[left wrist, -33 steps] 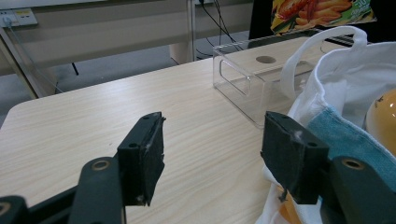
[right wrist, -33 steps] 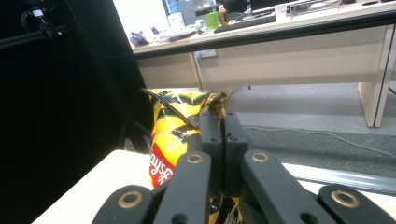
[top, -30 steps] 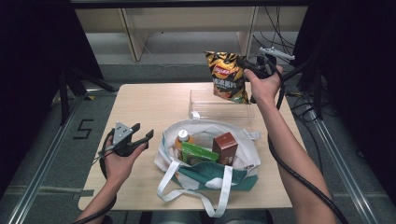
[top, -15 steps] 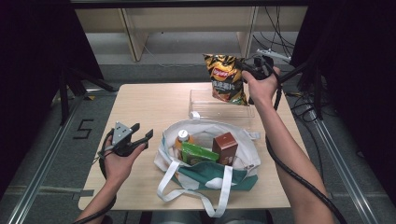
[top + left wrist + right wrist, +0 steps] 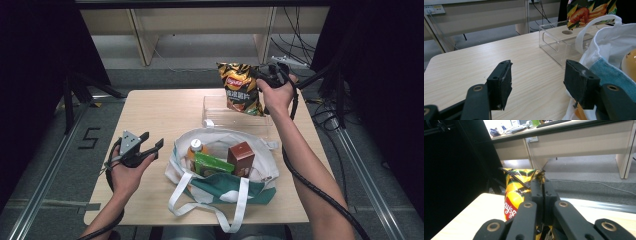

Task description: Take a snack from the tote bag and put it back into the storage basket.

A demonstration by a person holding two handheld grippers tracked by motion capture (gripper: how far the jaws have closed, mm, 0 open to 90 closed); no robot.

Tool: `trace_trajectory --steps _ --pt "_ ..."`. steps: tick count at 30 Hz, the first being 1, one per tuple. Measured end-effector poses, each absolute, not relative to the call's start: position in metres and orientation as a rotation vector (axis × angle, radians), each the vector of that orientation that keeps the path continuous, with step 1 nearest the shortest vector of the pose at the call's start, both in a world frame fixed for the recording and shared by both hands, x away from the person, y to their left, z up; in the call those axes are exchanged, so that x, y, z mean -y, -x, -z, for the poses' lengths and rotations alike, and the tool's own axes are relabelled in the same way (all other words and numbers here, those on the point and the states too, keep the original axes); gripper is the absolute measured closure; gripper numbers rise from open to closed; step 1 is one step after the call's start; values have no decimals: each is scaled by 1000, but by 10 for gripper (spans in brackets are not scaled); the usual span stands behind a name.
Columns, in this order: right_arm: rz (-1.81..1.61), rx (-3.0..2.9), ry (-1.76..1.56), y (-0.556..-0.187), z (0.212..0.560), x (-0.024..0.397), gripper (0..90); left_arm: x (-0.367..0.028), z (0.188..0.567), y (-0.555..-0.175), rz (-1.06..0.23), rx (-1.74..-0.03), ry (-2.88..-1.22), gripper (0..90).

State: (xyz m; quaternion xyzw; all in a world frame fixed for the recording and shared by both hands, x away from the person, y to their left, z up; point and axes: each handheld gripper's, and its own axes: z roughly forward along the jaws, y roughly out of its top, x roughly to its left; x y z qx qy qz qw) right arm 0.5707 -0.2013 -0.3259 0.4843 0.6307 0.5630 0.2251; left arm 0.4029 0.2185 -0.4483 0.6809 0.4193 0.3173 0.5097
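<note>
A: Where is the chip bag (image 5: 239,89), and what grips it?

B: The right tool (image 5: 265,80) has its jaws pinched tight on the bag's upper edge; the bag hangs upright above the clear plastic box (image 5: 220,111) at the far side of the desk (image 5: 150,115); in the right gripper view the jaws meet on the bag's crimped top.

A: And the left tool (image 5: 152,145)?

B: It sits near the desk's left edge with its jaws standing wide and nothing between them; just beside it lies a white tote bag (image 5: 260,170) holding an orange bottle (image 5: 196,148), a green packet (image 5: 212,164) and a brown carton (image 5: 241,156).
</note>
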Motion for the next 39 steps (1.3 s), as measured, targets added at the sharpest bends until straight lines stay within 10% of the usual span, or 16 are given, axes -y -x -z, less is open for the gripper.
trace_trajectory --steps 39 --pt "-1485 -1763 -1426 -584 355 199 900 -218 449 -403 -763 -1007 -1646 387"
